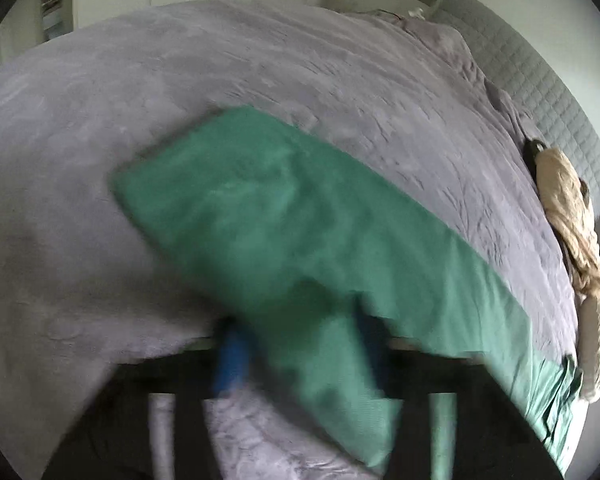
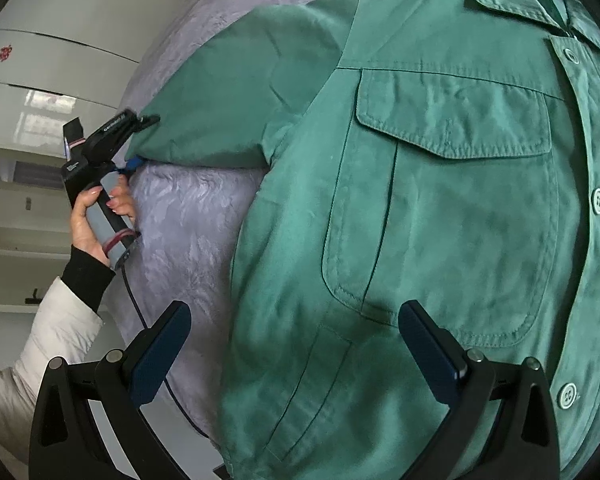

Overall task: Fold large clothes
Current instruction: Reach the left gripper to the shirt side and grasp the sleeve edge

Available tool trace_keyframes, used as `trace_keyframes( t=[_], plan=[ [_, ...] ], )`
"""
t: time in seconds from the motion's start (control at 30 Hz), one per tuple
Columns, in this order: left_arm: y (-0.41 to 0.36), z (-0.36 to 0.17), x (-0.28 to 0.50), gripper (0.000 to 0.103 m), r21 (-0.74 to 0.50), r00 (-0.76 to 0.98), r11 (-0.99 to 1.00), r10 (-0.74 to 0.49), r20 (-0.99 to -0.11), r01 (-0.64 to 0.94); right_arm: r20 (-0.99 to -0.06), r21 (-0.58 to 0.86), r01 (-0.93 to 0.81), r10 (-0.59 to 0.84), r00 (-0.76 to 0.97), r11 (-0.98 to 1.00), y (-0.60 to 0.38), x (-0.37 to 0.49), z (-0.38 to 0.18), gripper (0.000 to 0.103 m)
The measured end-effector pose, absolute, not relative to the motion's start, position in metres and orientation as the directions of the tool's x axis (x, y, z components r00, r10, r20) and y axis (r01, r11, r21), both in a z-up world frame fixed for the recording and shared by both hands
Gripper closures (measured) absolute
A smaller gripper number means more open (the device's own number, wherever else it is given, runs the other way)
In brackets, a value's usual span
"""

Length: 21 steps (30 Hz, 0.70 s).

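A large green button-up shirt [image 2: 440,216] lies front up on a grey bedspread [image 2: 188,224], with a chest pocket and white buttons showing. Its sleeve [image 2: 228,116] stretches out to the left. My left gripper [image 2: 138,142] is at the sleeve's cuff and looks shut on it. In the blurred left wrist view the green sleeve [image 1: 284,216] runs between the blue fingers [image 1: 230,360] and out across the bed. My right gripper [image 2: 296,344] is wide open and empty, hovering over the shirt's lower front, left finger above the bedspread.
A beige garment [image 1: 568,216] lies bunched at the bed's far right edge, by a quilted grey headboard [image 1: 540,92]. White wardrobe doors [image 2: 68,40] stand beyond the bed. The bedspread [image 1: 180,92] spreads wide around the shirt.
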<state>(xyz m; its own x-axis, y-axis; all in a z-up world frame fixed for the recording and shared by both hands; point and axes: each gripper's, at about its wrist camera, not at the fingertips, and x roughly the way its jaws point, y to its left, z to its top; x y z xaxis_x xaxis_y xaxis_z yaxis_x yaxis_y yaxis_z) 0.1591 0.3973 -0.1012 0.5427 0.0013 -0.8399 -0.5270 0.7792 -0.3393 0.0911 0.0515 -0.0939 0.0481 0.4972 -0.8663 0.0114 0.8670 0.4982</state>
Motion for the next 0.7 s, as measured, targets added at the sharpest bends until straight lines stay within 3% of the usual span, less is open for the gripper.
trace_keyframes(
  t=[0.03,0.23,0.47,0.57,0.7],
  plan=[
    [0.403,-0.099,0.157,0.098,-0.375,0.564,0.776,-0.03,-0.825,-0.507,-0.865,0.501,0.014,0.5,0.046,0.865,0.047,0.09,-0.093,0.0],
    [0.386,-0.059,0.156,0.098,-0.511,0.684,0.809,-0.197,-0.702,-0.291,-0.865,0.5,0.025,0.498,0.066,0.866,0.029,0.082,-0.094,0.0],
    [0.265,0.016,0.17,0.098,-0.518,0.697,0.852,-0.415,-0.585,0.072,-0.859,0.506,0.082,0.494,0.133,0.858,-0.01,0.078,-0.085,0.0],
    [0.181,0.038,0.175,0.098,-0.466,0.638,0.851,-0.501,-0.585,0.241,-0.859,0.504,0.114,0.482,0.174,0.856,-0.033,0.075,-0.079,0.0],
    [0.066,0.028,0.168,0.098,-0.34,0.531,0.845,-0.527,-0.663,0.413,-0.862,0.489,0.188,0.439,0.251,0.852,-0.079,0.066,-0.068,0.0]
  ],
)
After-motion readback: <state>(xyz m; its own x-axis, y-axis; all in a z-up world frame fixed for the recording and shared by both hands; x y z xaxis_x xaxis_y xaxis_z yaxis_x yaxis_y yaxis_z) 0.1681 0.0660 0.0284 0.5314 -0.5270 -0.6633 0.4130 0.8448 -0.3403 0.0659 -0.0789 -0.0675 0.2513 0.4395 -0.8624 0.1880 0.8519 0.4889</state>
